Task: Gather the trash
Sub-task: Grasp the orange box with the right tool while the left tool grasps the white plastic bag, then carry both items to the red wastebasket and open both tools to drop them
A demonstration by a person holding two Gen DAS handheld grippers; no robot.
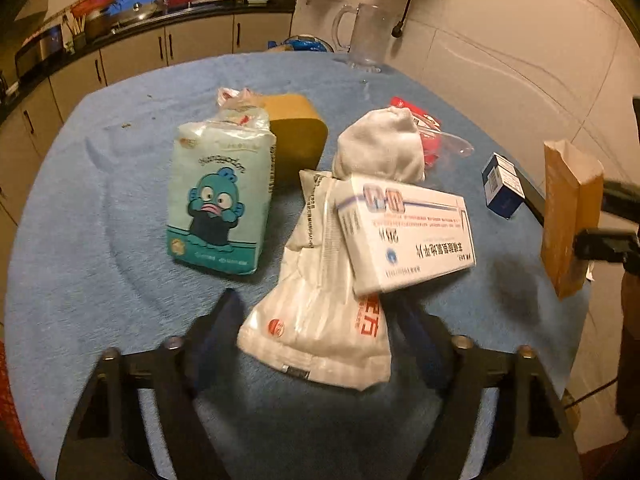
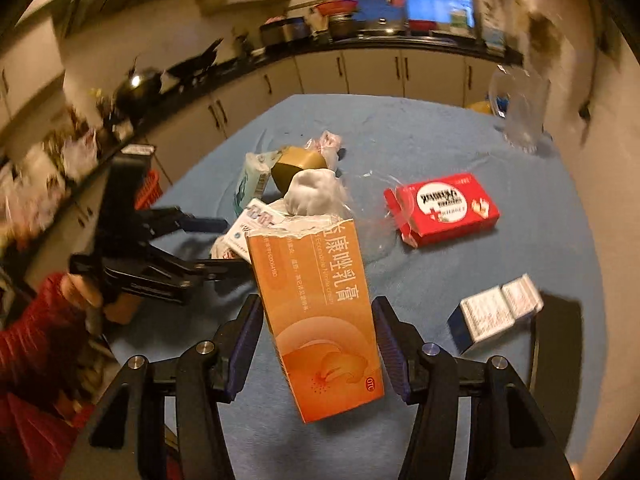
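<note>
My left gripper (image 1: pixel 320 312) is open around a crumpled white plastic bag (image 1: pixel 320 320) that lies on the blue tablecloth (image 1: pixel 100 260). A white medicine box (image 1: pixel 404 232) rests on the bag. My right gripper (image 2: pixel 316 324) is shut on a torn orange medicine box (image 2: pixel 320 320) and holds it above the table; it also shows in the left wrist view (image 1: pixel 568 216). A white sock ball (image 1: pixel 380 148), a tissue pack (image 1: pixel 220 196) and a tan box (image 1: pixel 296 136) lie beyond. The left gripper shows in the right wrist view (image 2: pixel 224 248).
A red medicine box (image 2: pixel 444 208) with clear plastic wrap (image 2: pixel 372 208) lies at the right, a small blue-and-white box (image 2: pixel 496 312) nearer. A clear pitcher (image 1: pixel 364 36) stands at the table's far edge. Kitchen cabinets (image 1: pixel 168 44) run behind.
</note>
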